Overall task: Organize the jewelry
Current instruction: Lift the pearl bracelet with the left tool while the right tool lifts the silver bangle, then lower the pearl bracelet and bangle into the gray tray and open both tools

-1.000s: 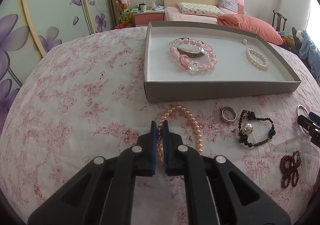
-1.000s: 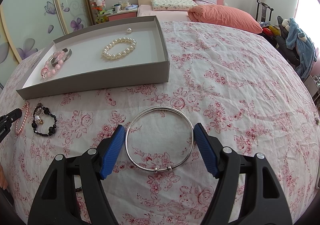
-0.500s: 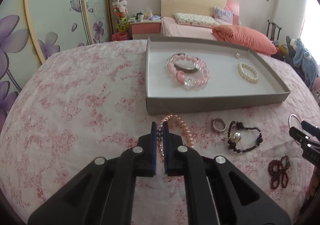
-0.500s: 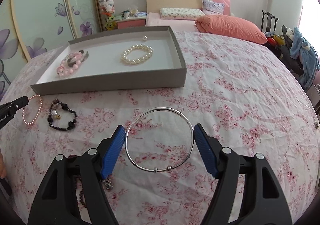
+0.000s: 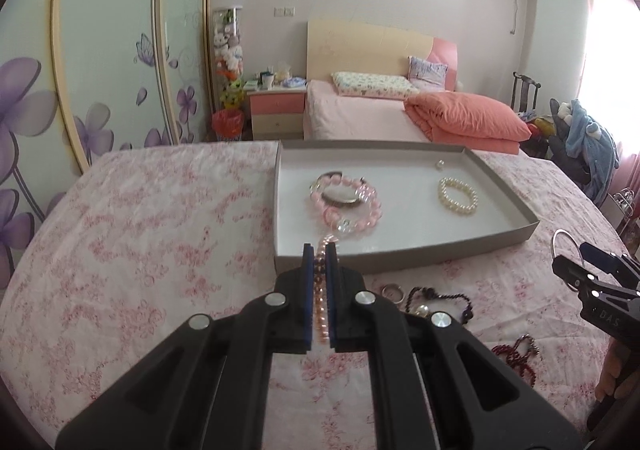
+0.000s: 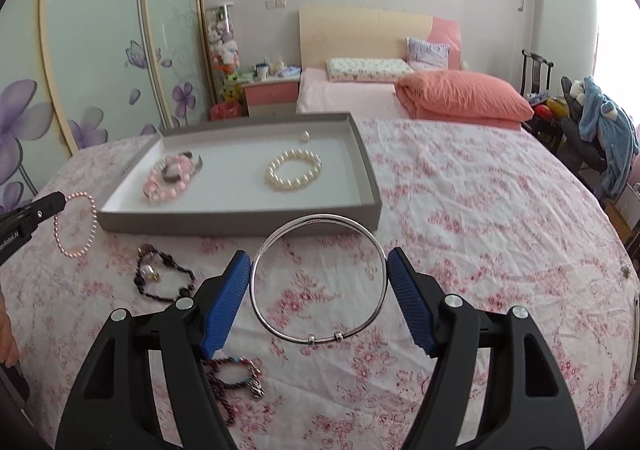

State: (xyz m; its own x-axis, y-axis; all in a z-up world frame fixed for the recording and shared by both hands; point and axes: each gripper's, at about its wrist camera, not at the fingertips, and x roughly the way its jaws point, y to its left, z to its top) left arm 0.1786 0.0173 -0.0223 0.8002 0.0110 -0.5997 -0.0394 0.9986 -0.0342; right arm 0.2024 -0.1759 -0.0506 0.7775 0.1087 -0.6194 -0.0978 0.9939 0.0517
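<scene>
My left gripper [image 5: 319, 250] is shut on a pink pearl bracelet [image 5: 321, 290] and holds it in the air just before the grey tray's near wall [image 5: 400, 256]. From the right wrist view the bracelet [image 6: 76, 224] hangs from the left gripper's tip [image 6: 48, 206], left of the tray [image 6: 240, 220]. My right gripper [image 6: 319, 262] is shut on a silver bangle [image 6: 319, 278], held above the bedspread. The tray holds a pink bead bracelet [image 5: 346, 206], a white pearl bracelet [image 5: 458, 196] and a small earring [image 5: 440, 165].
On the floral bedspread lie a silver ring [image 5: 392, 293], a black bead bracelet with a pearl [image 6: 160, 276], and dark red braided bracelets [image 6: 236, 382]. A second bed with an orange quilt [image 6: 464, 100] stands behind, and a wardrobe [image 6: 100, 50] at the left.
My left gripper has lifted the pink pearl bracelet off the bedspread and brought it toward the tray. My right gripper has risen with the silver bangle still in it.
</scene>
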